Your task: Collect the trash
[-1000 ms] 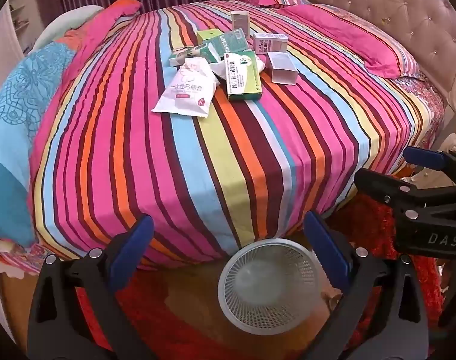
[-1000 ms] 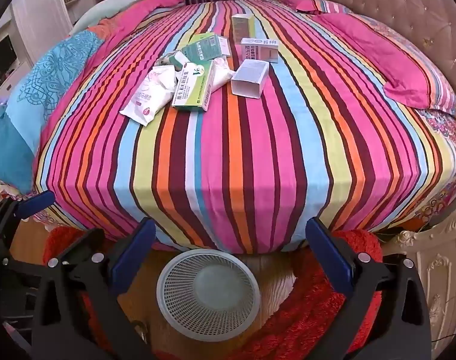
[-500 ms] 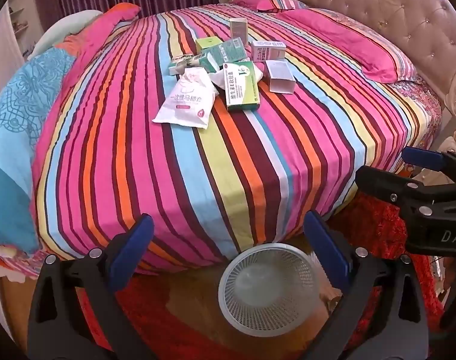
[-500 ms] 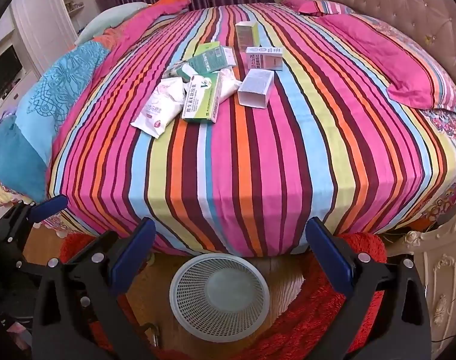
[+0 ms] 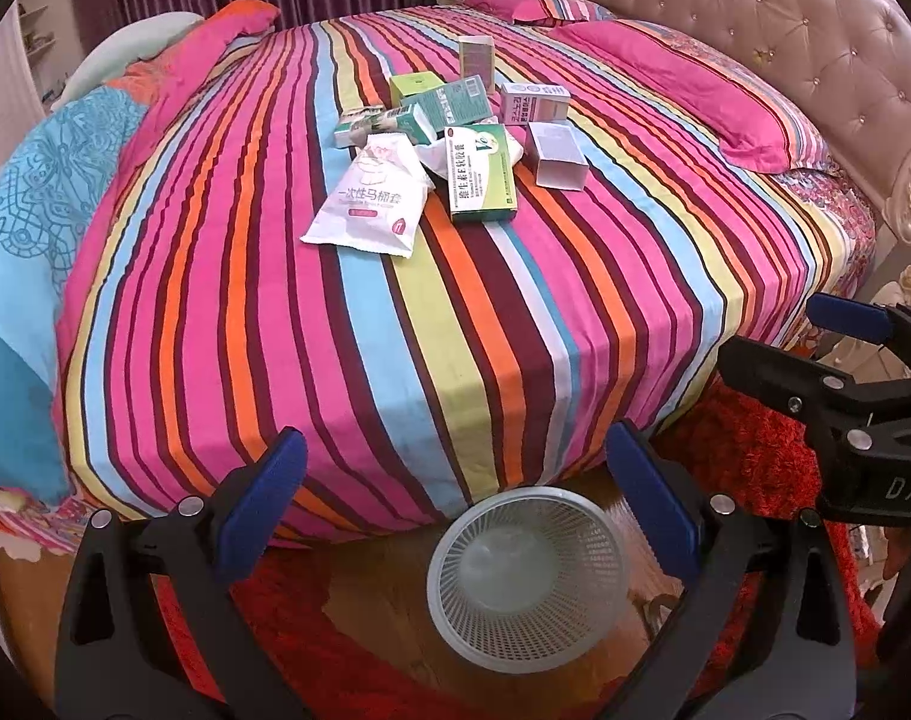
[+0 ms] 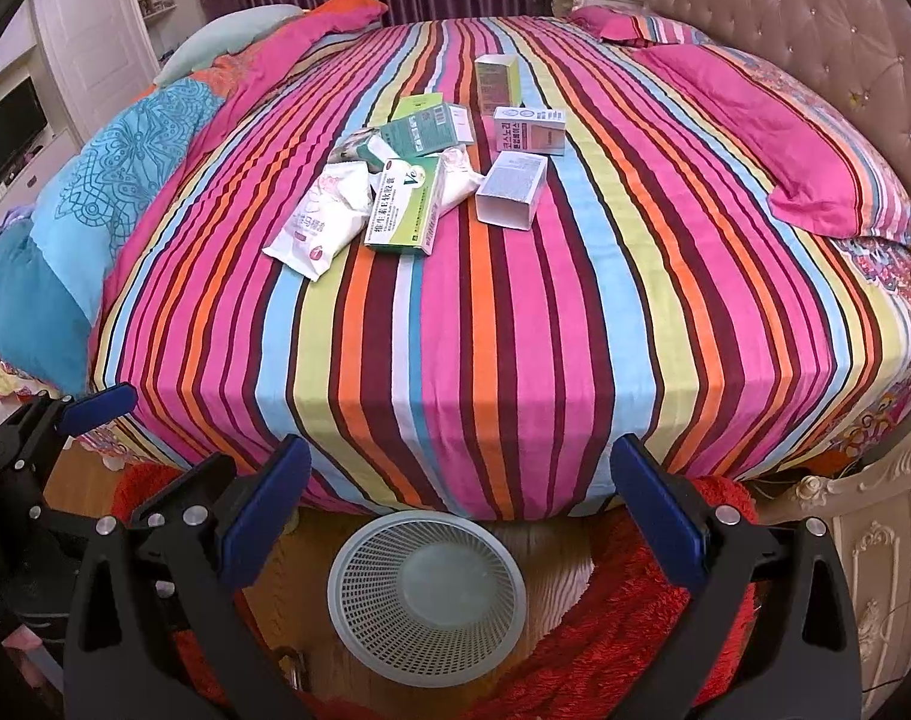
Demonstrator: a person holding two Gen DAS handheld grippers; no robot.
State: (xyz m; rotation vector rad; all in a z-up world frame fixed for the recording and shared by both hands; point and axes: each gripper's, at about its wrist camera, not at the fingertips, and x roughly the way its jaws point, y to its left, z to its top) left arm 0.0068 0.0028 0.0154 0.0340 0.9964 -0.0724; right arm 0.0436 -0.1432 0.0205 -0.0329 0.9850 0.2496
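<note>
Both grippers — left [image 5: 455, 474] and right [image 6: 455, 480], jaws wide, empty — had drawn back from the bed's [image 6: 515, 330] far litter [image 6: 404, 204], nothing yet in the basket [image 6: 425, 591].

The crumpled white wrapper [image 5: 440, 159] is largely covered by the green box [image 5: 481, 173] at upper centre. The right gripper [image 5: 863, 360] is cut off by the right edge of the left view. The basket [image 6: 425, 594] floor is blurred. Small print on the boxes cannot be read.
</note>
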